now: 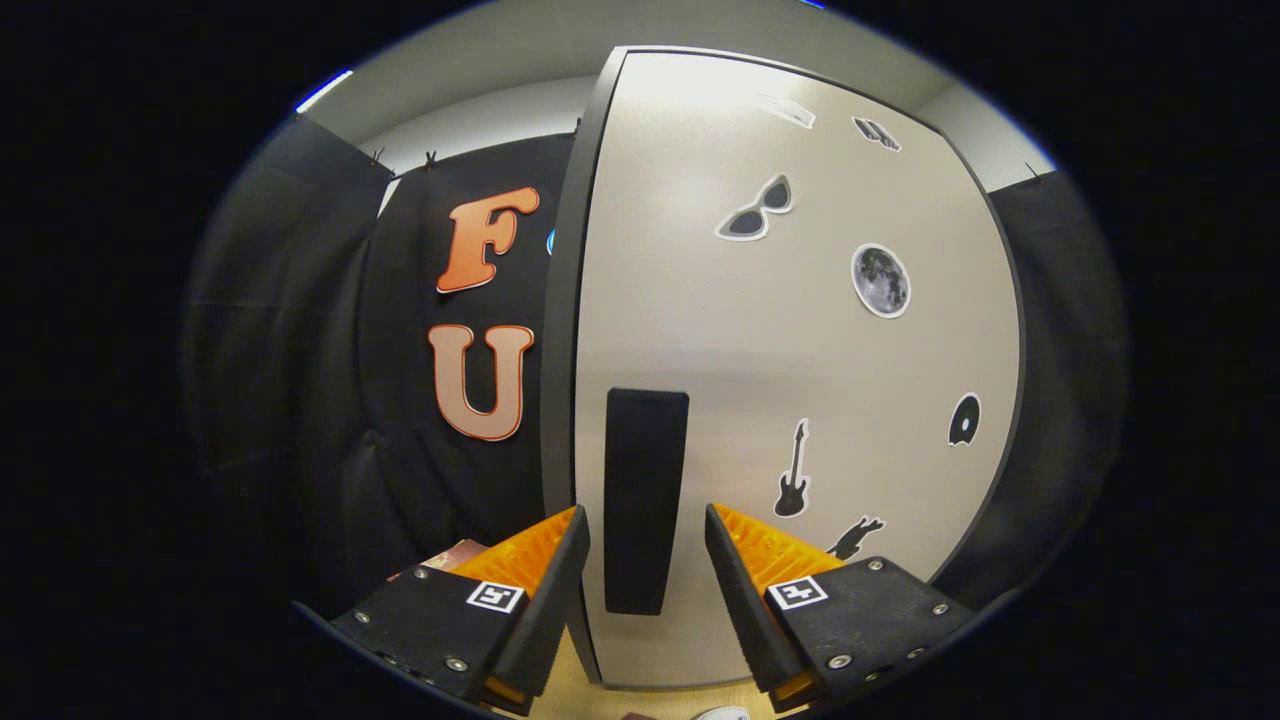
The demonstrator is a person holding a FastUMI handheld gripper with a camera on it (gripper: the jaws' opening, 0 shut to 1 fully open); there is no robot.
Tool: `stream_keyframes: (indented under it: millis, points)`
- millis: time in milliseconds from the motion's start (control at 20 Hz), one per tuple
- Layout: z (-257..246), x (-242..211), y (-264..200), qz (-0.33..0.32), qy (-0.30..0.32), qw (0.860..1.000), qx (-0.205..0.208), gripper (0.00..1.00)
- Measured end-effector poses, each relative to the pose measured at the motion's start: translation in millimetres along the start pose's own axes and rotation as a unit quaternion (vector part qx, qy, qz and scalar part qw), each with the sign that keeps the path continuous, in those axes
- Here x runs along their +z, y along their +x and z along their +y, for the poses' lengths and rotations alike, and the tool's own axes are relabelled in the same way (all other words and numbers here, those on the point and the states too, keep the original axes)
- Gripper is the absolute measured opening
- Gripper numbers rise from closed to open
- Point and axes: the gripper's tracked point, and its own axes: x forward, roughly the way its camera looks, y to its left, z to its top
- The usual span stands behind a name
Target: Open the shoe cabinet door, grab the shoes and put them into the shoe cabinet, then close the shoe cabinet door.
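The shoe cabinet door [800, 400] stands upright directly ahead of the tongs [645, 545], its hinge side not determinable. The door handle [645, 500], a vertical bar near the door's left edge, lies between the two spread fingers [545, 580], which do not touch it. Stickers [880, 280] sit on the door face to the right of the handle. The booth wall hangs behind the door, to its left.
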Motion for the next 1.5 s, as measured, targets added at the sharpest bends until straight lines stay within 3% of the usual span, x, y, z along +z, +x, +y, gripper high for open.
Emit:
stream_keyframes:
  millis: [100, 250, 650, 950, 1500]
  points:
    - [-2.3, 0.9, 2.8, -0.005, -0.001, 1.0, -0.013, 0.63]
    - [2.4, 0.4, 2.3, -0.002, -0.01, 1.0, -0.019, 0.39]
    - [3.4, 0.7, -8.1, 0.014, 0.016, 1.0, 0.001, 0.21]
    - [-2.4, -1.9, -40.2, 0.018, 0.02, 1.0, 0.002, 0.2]
    - [-39.4, -9.3, -110.3, 0.025, 0.027, 0.998, -0.052, 0.2]
